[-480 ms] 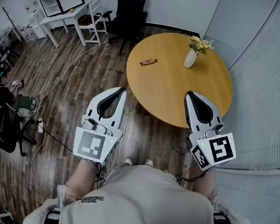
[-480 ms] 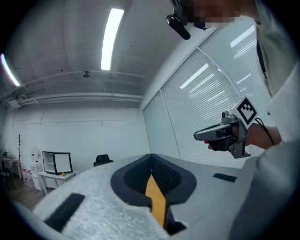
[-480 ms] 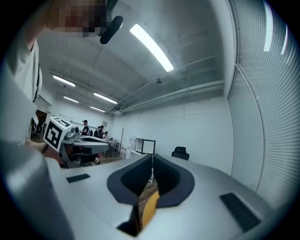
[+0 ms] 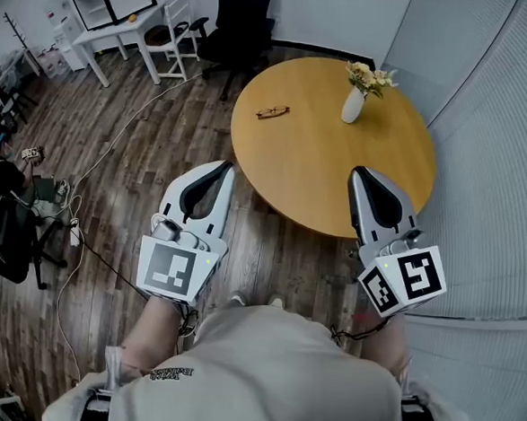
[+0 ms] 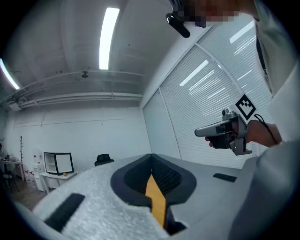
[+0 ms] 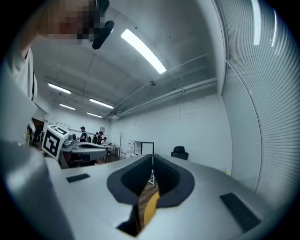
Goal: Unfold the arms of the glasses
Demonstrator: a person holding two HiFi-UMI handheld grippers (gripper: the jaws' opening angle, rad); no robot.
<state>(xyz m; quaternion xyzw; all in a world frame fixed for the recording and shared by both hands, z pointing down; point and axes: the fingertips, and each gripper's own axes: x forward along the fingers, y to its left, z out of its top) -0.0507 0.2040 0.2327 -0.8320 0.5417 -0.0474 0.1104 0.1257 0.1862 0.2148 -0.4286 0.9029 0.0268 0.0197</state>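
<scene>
Both sets of jaws closed on nothing, your left gripper [image 4: 222, 167] and right gripper [image 4: 360, 172] held level near the round wooden table [image 4: 320, 178], glasses [image 4: 272, 112] lying untouched toward its far edge.

An office-type workroom is shown: a round wooden table [image 4: 329, 178] is set on plank flooring [image 4: 175, 122], with a black swivel chair [image 4: 244, 10] near its far edge and a white desk [image 4: 109, 34] beyond. The room is closed off by ribbed partitions [image 4: 507, 132] and lit by ceiling strip lights [image 5: 108, 37]. A group of people [image 6: 96, 137] is seen in the distance.
</scene>
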